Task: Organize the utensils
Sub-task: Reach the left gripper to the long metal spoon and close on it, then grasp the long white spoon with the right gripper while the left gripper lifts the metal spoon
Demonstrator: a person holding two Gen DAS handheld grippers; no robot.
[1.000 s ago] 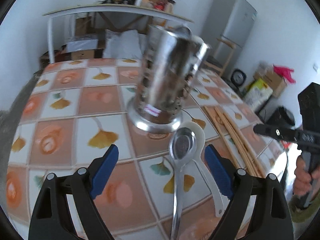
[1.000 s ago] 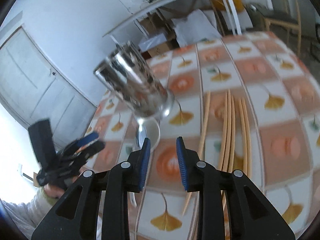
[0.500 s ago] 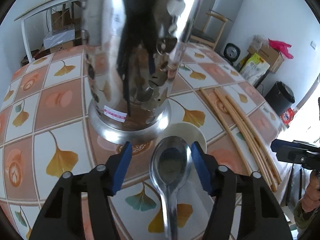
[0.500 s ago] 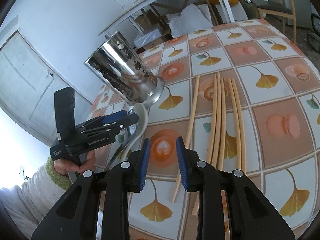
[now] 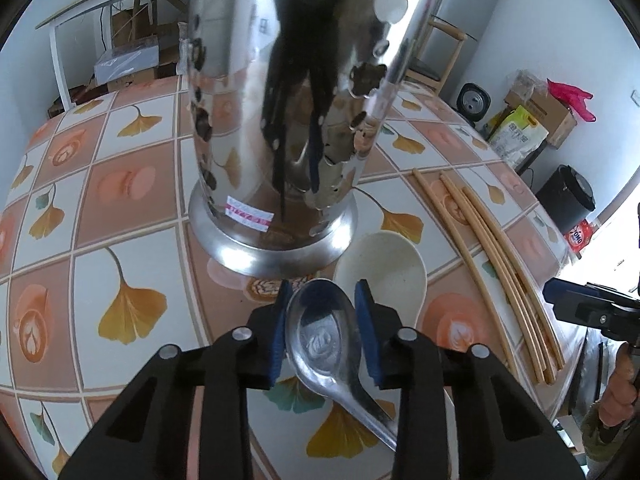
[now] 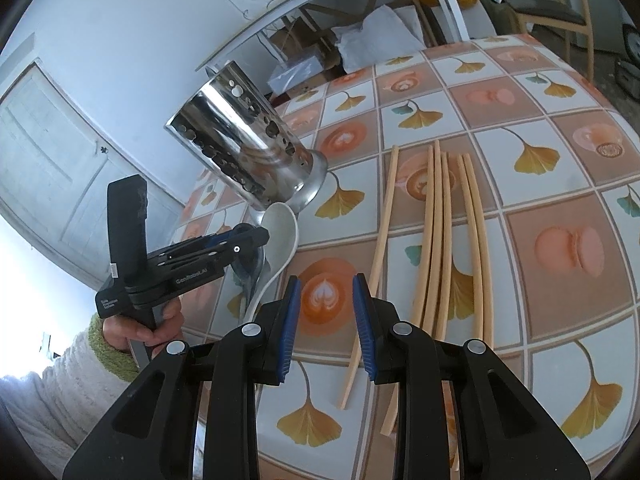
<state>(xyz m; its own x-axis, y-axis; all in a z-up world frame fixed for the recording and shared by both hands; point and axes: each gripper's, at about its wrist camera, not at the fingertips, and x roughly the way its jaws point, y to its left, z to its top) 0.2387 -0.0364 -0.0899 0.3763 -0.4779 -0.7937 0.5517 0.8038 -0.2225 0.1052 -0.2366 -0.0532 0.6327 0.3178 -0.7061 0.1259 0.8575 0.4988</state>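
A metal spoon [image 5: 322,332] lies on the ginkgo-patterned tablecloth [image 5: 120,200], in front of a shiny perforated steel utensil holder [image 5: 280,120]. My left gripper [image 5: 322,320] is closing, and its blue pads touch both sides of the spoon's bowl. A white ceramic spoon [image 5: 384,272] lies just right of it, against the holder's base. Several long tan chopsticks [image 6: 436,232] lie side by side further right. My right gripper [image 6: 326,320] hovers over the cloth beside them, jaws apart with nothing between. The right wrist view also shows the left gripper [image 6: 256,238] at the holder [image 6: 244,148].
The table's right edge runs just past the chopsticks [image 5: 492,248]. Beyond it stand a black bin [image 5: 568,196], boxes and bags. A grey fridge [image 5: 472,0] and a white bench with boxes under it stand behind the table.
The left gripper moved forward and down toward the holder, and its jaws came in from wide apart onto the metal spoon's bowl. The spoon's handle swung to the right. The right gripper's jaws kept their gap.
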